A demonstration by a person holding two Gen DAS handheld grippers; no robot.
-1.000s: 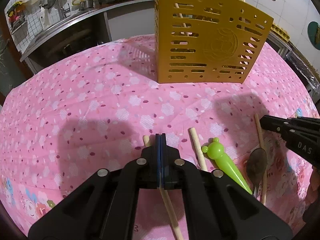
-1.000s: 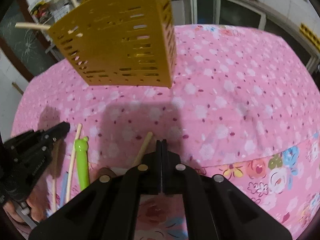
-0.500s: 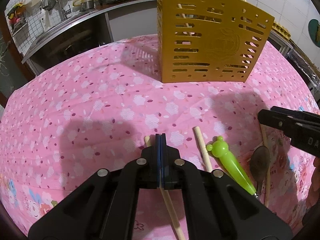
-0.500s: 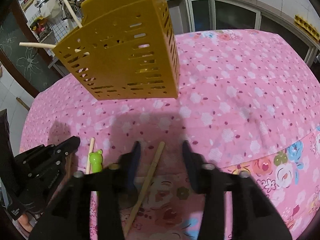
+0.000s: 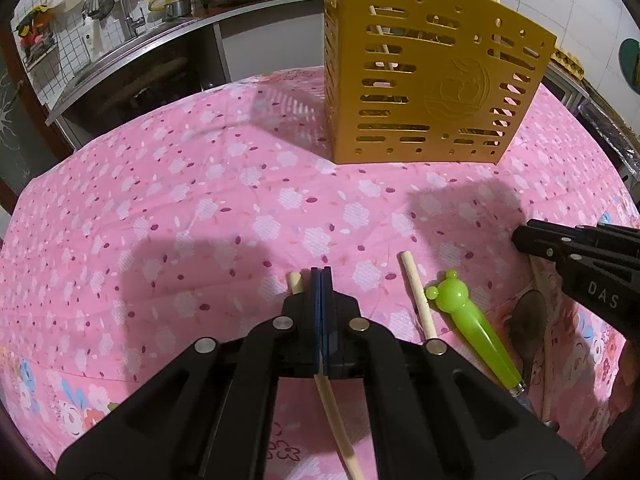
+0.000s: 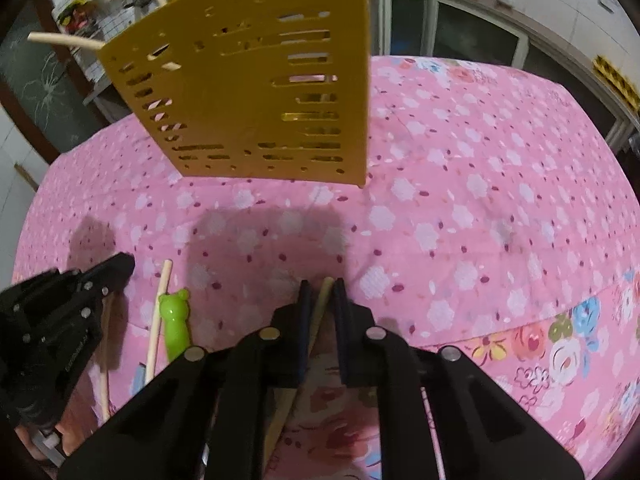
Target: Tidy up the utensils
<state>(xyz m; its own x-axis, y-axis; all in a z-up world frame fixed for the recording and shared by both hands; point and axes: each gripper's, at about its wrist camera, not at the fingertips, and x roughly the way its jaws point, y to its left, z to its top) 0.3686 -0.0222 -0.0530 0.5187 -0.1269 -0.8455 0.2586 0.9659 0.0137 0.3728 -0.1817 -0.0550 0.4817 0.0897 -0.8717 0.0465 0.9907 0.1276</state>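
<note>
Chopstick pickup, both tools engaged
Right tool (image 6: 322, 292), wide open half a second ago, is closing around a chopstick (image 6: 323, 300); left tool (image 5: 321, 280) stays clamped on another chopstick (image 5: 295, 282), holder (image 5: 424, 80) next.

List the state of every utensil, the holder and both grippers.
left gripper: shut on chopstick
right gripper: jaws closing around wooden stick
yellow holder: upright, chopsticks inside
green-handled utensil: lying on cloth
loose chopstick: lying on cloth
</note>
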